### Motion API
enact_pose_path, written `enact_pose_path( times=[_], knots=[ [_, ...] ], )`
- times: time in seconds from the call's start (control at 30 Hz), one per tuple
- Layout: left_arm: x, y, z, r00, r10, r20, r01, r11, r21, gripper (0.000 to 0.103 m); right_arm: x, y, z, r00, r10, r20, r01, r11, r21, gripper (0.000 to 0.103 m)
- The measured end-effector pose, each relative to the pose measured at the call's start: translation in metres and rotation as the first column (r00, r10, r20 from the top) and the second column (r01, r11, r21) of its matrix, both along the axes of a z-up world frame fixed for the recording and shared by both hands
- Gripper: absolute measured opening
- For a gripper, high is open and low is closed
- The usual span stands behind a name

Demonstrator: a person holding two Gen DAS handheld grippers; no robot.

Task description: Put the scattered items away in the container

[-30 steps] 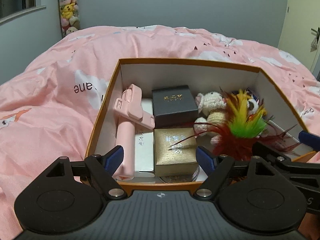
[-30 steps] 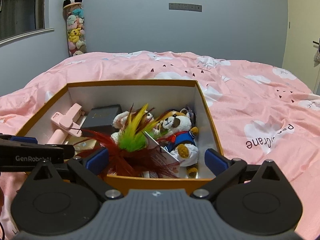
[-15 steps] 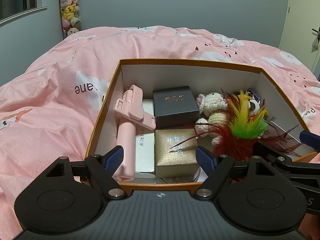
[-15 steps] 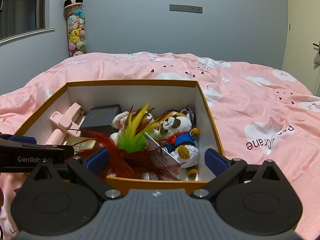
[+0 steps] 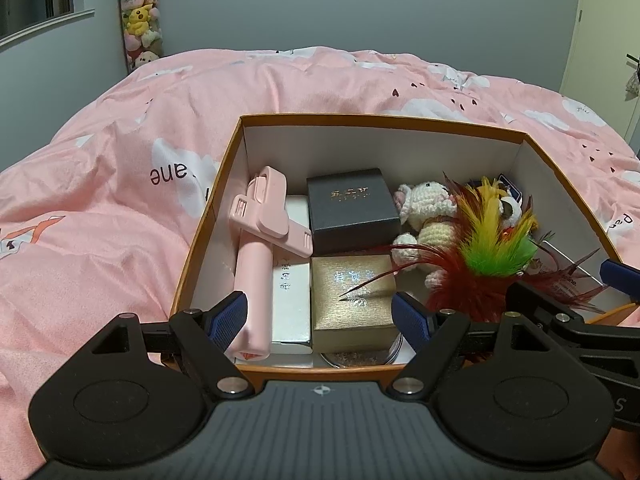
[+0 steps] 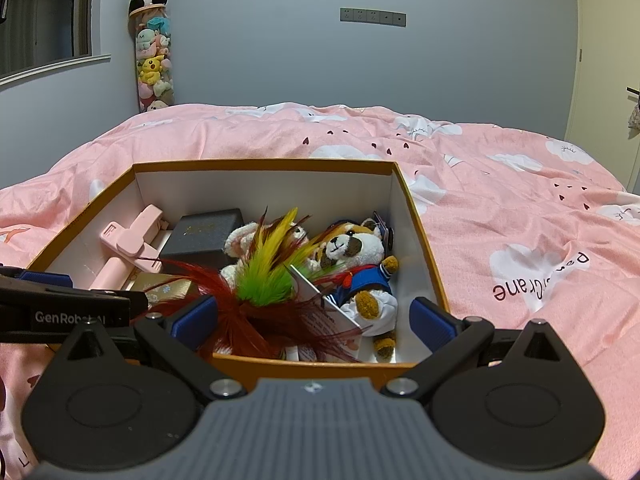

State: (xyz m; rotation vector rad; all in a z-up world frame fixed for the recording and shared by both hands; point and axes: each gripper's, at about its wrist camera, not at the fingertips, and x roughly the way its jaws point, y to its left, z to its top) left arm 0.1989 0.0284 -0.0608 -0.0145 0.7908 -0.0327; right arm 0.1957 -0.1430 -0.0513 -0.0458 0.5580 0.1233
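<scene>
Both grippers, left and right, stand spread and empty at the box near rim, barely shifted over the last second. Feather toy, plush bear, pink holder lie inside; tidying looks finished.

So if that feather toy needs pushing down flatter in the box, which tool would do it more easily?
Probably the right tool. The feather toy sits directly between its open fingers, while it lies off to the side of the left tool, which faces the gold box.
</scene>
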Motion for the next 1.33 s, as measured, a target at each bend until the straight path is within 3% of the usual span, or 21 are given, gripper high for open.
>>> enact_pose_path(
  times=[1.33],
  knots=[
    [-0.0013, -0.0004, -0.0003, 1.000, -0.003, -0.002, 0.003, 1.000, -0.002, 0.093, 0.0005, -0.0001, -0.0016, 1.000, 0.010, 0.012, -0.010, 1.000, -0.002, 0.102]
  ],
)
